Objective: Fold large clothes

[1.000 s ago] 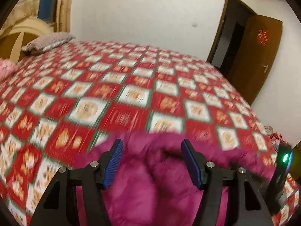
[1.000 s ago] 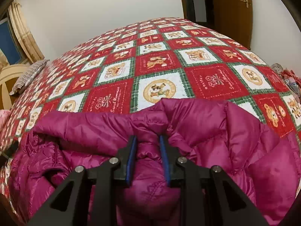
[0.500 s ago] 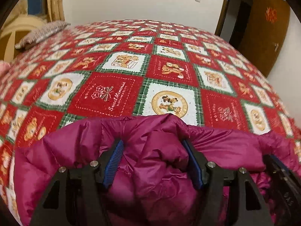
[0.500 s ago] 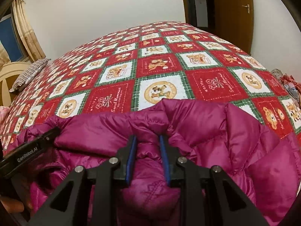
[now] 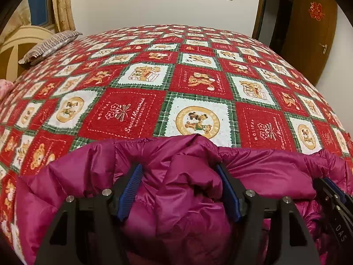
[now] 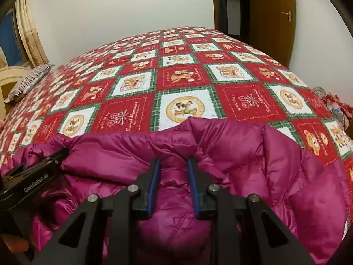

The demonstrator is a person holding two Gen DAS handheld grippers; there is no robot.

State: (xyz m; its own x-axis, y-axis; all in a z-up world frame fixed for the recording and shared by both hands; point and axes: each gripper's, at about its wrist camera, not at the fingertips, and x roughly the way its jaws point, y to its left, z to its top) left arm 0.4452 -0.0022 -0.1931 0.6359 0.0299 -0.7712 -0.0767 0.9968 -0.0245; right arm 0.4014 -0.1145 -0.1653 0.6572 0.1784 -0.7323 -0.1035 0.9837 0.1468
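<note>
Magenta puffer jacket (image 5: pixel 253 167) lies bunched at the bed's (image 5: pixel 136 110) near edge. Left gripper (image 5: pixel 178 187) is opening, padding between its jaws, seemingly barely touched. Right gripper (image 6: pixel 173 185) stays out; it pinches a jacket fold tightly.

The lower part of the magenta down jacket (image 5: pixel 189 209) is cut off by the bottom edge in both views. The fingertips (image 6: pixel 154 165) of the right gripper (image 6: pixel 173 165) sink into its folds. A pile (image 6: pixel 335 108) beside the bed (image 6: pixel 183 75) is too small to tell.
</note>
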